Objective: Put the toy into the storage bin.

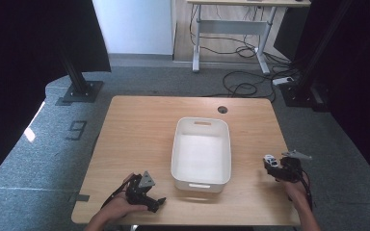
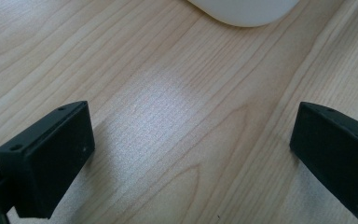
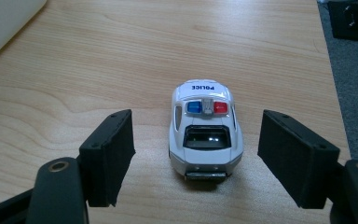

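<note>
A small white toy police car [image 3: 206,128] with a red and blue light bar stands on the wooden table [image 1: 139,134], near its right edge [image 1: 270,159]. My right gripper [image 3: 196,156] is open, one jaw on each side of the car and neither touching it; from above it sits at the table's right front [image 1: 275,166]. A white plastic bin [image 1: 201,154] sits at the table's middle, empty. My left gripper [image 1: 156,201] rests open at the front left, over bare wood [image 2: 191,154], with a corner of the bin [image 2: 242,11] just ahead of it.
A round cable hole [image 1: 222,109] lies at the table's far edge. Beyond it are grey carpet, loose cables [image 1: 243,86], a desk frame [image 1: 231,29] and black stand bases [image 1: 82,91]. Bare wood spreads left of the bin.
</note>
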`<action>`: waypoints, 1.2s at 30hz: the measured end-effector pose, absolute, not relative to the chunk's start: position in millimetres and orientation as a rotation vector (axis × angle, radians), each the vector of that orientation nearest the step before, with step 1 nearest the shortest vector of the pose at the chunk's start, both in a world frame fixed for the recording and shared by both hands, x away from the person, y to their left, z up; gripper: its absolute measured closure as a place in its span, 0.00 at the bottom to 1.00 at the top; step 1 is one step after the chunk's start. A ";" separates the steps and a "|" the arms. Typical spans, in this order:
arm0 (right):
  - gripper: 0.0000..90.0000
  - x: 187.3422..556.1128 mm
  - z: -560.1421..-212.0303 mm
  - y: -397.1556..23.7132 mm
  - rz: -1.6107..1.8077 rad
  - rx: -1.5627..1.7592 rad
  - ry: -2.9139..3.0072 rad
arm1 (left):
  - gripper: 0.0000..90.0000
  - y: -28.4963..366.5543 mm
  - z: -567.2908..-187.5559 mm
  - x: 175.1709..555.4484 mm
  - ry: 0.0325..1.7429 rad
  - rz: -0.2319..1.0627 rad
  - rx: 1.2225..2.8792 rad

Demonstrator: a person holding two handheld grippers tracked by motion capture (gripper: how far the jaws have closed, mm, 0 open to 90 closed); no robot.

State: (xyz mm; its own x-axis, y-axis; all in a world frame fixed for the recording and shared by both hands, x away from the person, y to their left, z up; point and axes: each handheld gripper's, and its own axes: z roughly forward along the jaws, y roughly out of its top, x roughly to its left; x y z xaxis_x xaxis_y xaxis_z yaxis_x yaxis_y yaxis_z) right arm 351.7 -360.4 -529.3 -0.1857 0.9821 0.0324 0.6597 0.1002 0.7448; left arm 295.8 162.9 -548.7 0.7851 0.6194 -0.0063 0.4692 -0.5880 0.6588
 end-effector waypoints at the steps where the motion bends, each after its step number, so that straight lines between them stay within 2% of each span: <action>1: 0.29 352.0 -529.3 -360.3 0.885 1.605 1.902 | 0.00 162.9 -548.7 295.8 0.804 0.294 2.308; 19: 0.30 359.9 -533.3 -364.6 0.882 1.629 1.871 | 0.00 162.9 -548.7 295.8 0.804 0.294 2.308; 28: 0.34 366.9 -536.6 -366.0 0.875 1.654 1.836 | 0.00 162.9 -548.6 295.8 0.804 0.294 2.308; 36: 0.34 375.2 -544.3 -362.2 0.838 1.668 1.860 | 0.00 162.8 -548.6 296.0 0.803 0.293 2.309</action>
State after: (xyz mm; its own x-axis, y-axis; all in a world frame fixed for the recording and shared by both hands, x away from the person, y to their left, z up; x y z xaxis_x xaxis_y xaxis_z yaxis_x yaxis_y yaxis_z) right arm 375.2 -362.2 -544.3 -0.1234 0.9917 0.0353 0.6831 0.0590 0.7279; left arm 296.0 162.8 -548.6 0.7856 0.6187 -0.0064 0.4690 -0.5888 0.6582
